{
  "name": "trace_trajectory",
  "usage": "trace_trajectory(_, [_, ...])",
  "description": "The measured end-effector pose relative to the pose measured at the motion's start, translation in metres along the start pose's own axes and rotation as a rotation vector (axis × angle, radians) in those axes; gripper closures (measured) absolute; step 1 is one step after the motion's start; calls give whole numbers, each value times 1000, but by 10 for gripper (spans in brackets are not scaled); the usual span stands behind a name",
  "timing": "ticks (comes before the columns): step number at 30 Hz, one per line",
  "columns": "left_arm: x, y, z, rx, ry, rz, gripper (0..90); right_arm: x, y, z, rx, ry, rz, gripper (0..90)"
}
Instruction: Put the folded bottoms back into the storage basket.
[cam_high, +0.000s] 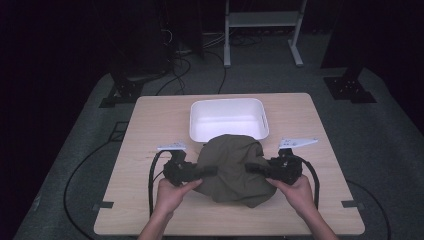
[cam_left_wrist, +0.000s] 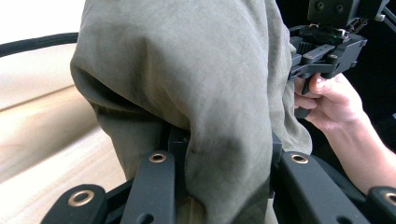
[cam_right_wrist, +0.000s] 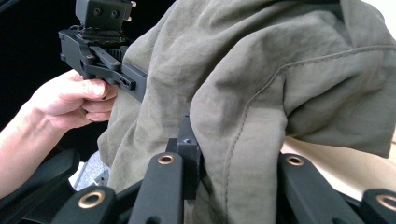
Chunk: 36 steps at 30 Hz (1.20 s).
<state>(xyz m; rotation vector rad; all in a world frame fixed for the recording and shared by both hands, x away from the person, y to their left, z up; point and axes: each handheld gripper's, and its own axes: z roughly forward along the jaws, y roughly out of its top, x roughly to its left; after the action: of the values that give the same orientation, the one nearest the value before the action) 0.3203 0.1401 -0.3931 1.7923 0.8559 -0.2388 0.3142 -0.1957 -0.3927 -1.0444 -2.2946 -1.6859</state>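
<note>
Cloth (cam_high: 231, 167) is hanging bunched between our two claws, over the near middle of the bench (cam_high: 150, 115), its far edge lying just at the white tub (cam_high: 200, 112). We are clenching the left claw (cam_high: 210, 172) on the cloth's left side and the right claw (cam_high: 250, 167) on its right side, folds draping over both sets of jaws in the gripper views

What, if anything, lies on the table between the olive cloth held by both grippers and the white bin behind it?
Nothing visible does. The olive cloth, clamped by the left gripper and right gripper, already overlaps the white bin at its near rim.
</note>
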Motion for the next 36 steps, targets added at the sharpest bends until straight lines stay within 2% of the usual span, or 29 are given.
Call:
trace_trajectory(11, [1, 25, -9, -19, 19, 16, 680, -1, 25, 2, -25, -5, -8, 717])
trace_trajectory(26, [4, 51, -12, -38, 28, 11, 682, -5, 51, 1, -35, -18, -8, 718])
trace_trajectory(34, [7, 72, -14, -40, 47, 20, 682, -8, 69, 1, -49, -31, -13, 718])
trace_trajectory(36, [8, 77, -15, -44, 48, 12, 682, -10, 73, 2, -57, -33, -10, 718])
